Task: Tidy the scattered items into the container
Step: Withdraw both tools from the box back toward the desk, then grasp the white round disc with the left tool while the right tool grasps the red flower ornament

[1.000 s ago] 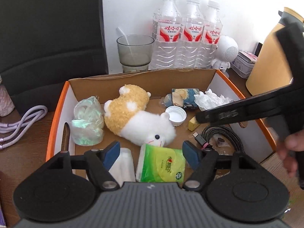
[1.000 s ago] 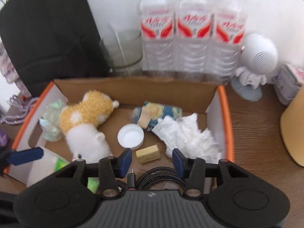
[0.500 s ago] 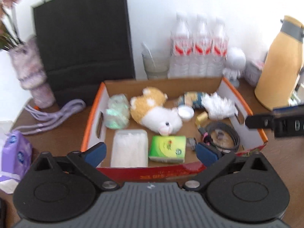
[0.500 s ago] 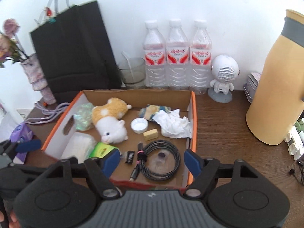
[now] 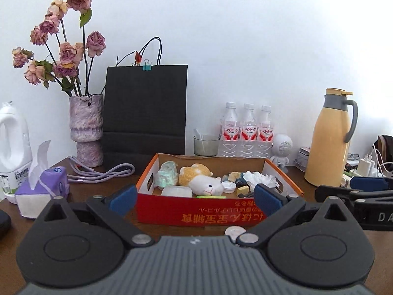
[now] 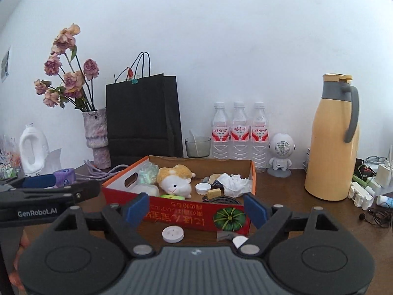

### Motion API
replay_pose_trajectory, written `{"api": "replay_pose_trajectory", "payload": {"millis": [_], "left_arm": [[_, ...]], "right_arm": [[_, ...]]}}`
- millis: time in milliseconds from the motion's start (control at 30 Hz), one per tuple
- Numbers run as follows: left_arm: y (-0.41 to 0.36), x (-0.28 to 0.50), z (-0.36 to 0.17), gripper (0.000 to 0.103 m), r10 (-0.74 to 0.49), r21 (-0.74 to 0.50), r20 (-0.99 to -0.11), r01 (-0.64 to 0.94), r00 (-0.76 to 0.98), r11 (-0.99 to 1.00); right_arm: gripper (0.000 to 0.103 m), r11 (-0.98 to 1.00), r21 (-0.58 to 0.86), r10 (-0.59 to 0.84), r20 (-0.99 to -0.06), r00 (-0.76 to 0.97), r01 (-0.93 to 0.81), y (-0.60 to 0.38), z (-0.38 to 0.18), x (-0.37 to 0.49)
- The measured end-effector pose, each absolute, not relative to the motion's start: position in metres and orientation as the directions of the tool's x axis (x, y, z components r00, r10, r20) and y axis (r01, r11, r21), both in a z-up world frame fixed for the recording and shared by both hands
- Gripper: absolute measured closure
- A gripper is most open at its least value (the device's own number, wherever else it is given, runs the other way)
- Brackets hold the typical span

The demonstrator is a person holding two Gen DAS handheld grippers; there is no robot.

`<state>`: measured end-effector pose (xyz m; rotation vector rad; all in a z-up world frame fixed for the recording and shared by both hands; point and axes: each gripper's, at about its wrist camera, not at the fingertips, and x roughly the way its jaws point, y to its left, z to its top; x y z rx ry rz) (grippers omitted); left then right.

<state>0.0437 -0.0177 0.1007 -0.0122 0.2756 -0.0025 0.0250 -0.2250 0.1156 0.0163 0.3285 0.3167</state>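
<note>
Cardboard box point(image 6: 172, 210) filled; white disc point(image 6: 172, 234) remains on my counter point(image 6: 282, 196). Left gripper point(image 5: 195, 200) and right gripper point(image 6: 196, 209): fingers spread, just opened, empty.

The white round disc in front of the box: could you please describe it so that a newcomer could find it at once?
Start at the red-fronted cardboard box mid-table. On the bare wood before its front wall lies the white disc. Unlike the white bottle cap inside the box, it lies outside and has small holes in its face.

Corrugated cardboard box point(image 5: 216, 215) on a dark wood-grain tabletop point(image 6: 289, 201) — fluffy plush toy point(image 5: 201, 180) inside, matt black paper bag point(image 5: 146, 109) behind.
</note>
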Motion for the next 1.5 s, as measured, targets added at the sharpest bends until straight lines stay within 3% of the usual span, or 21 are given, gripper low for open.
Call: {"api": "replay_pose_trajectory", "payload": {"millis": [133, 367, 800, 967, 1200, 1267, 1333, 1400, 1500], "left_arm": [[-0.009, -0.003, 0.085, 0.000, -0.001, 0.029, -0.296, 0.010, 0.955, 1.000], [-0.004, -0.050, 0.066, 0.000, -0.085, 0.005, -0.355, 0.093, 0.931, 0.996], [-0.019, 0.037, 0.046, 0.001, -0.153, 0.019, -0.468, 0.183, 0.870, 0.983], [-0.039, 0.131, 0.037, 0.020, -0.233, 0.011, -0.571, 0.291, 0.787, 0.957], [-0.064, 0.195, 0.009, 0.022, -0.253, 0.018, -0.625, 0.337, 0.738, 0.941], [-0.063, 0.202, 0.004, 0.038, -0.255, -0.001, -0.637, 0.331, 0.727, 0.944], [-0.062, 0.206, 0.000, 0.048, -0.245, -0.011, -0.651, 0.314, 0.718, 0.949], [-0.063, 0.205, -0.002, 0.058, -0.225, 0.008, -0.640, 0.299, 0.735, 0.954], [-0.063, 0.204, -0.001, 0.063, -0.214, 0.014, -0.639, 0.290, 0.739, 0.957]], "right_arm": [[0.016, 0.936, 0.079, 0.351, -0.298, 0.888, -0.343, -0.239, 0.102, -0.030], [0.015, 0.924, 0.063, 0.375, -0.345, 0.860, -0.378, -0.248, 0.083, -0.079], [0.021, 0.955, 0.113, 0.294, -0.481, 0.826, -0.274, -0.253, 0.055, 0.017], [0.032, 0.967, 0.038, 0.232, -0.525, 0.818, -0.250, -0.244, 0.055, 0.066], [0.031, 0.981, 0.066, 0.186, -0.603, 0.775, -0.184, -0.265, 0.030, 0.088], [0.032, 0.981, 0.073, 0.188, -0.617, 0.764, -0.182, -0.266, 0.025, 0.095], [0.042, 0.980, 0.083, 0.191, -0.626, 0.756, -0.179, -0.266, 0.021, 0.100], [0.059, 0.977, 0.100, 0.209, -0.636, 0.743, -0.189, -0.266, 0.016, 0.105], [0.061, 0.975, 0.114, 0.221, -0.634, 0.741, -0.192, -0.268, 0.015, 0.105]]}}
